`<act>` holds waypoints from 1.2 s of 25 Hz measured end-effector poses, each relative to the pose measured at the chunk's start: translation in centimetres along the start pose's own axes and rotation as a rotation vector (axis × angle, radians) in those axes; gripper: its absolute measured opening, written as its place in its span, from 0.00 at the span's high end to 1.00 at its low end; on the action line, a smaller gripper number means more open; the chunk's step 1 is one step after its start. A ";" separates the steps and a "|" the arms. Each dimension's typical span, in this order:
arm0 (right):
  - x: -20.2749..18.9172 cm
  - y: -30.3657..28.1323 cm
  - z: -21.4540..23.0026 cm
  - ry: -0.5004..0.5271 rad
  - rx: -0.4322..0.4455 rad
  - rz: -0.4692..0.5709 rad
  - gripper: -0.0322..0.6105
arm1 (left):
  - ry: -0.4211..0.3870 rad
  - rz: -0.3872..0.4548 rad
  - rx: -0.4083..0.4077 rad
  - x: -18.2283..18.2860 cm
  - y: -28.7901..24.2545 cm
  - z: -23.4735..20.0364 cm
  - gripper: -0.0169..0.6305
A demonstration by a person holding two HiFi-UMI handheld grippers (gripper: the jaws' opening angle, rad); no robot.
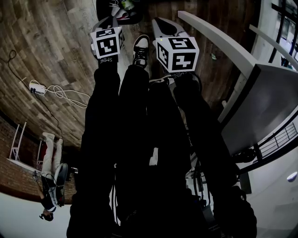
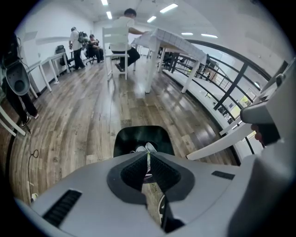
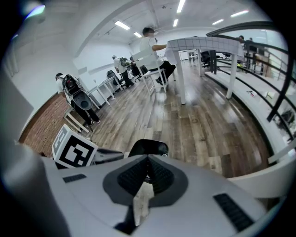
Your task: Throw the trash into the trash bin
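A black trash bin (image 2: pixel 138 139) stands on the wood floor just ahead of both grippers, and it also shows in the right gripper view (image 3: pixel 149 147). In the head view the bin (image 1: pixel 136 18) lies at the top edge with white, green and red trash (image 1: pixel 122 10) over its mouth. My left gripper (image 2: pixel 147 155) is shut on a thin white and green wrapper (image 2: pixel 147 149) whose end sticks out past the pads above the bin. My right gripper (image 3: pixel 148 162) is shut beside it, and I see nothing between its pads. Both marker cubes (image 1: pixel 108 42) show over black sleeves.
A white table (image 1: pixel 219 42) runs along the right, its leg (image 2: pixel 217 143) near the bin. A power strip with cable (image 1: pixel 37 87) lies on the floor to the left. My shoe (image 1: pixel 140 49) is just behind the bin. People sit at a far table (image 2: pixel 125 32).
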State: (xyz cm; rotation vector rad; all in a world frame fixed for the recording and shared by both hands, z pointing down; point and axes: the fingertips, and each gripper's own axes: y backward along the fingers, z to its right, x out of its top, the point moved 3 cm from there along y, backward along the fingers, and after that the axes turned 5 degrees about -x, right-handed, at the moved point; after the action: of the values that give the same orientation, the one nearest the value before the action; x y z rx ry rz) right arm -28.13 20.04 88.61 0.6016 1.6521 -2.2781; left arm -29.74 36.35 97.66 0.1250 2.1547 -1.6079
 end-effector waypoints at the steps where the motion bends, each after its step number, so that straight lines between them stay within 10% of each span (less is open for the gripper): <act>1: 0.0 0.3 -0.1 -0.001 0.001 0.001 0.93 | -0.002 0.003 0.001 0.0 0.3 0.1 0.96; 14: 1.3 9.4 -2.5 -0.070 0.007 0.080 0.93 | 0.029 0.129 -0.054 2.0 10.7 6.7 0.97; 30: 6.8 34.3 -3.2 -0.173 -0.038 0.329 0.93 | -0.091 0.305 -0.196 9.7 32.1 21.3 0.97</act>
State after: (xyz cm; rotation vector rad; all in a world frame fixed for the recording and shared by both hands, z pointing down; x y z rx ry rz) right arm -18.39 12.38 55.76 0.5982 1.3970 -1.9982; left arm -21.58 24.93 60.53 0.2969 2.0922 -1.2044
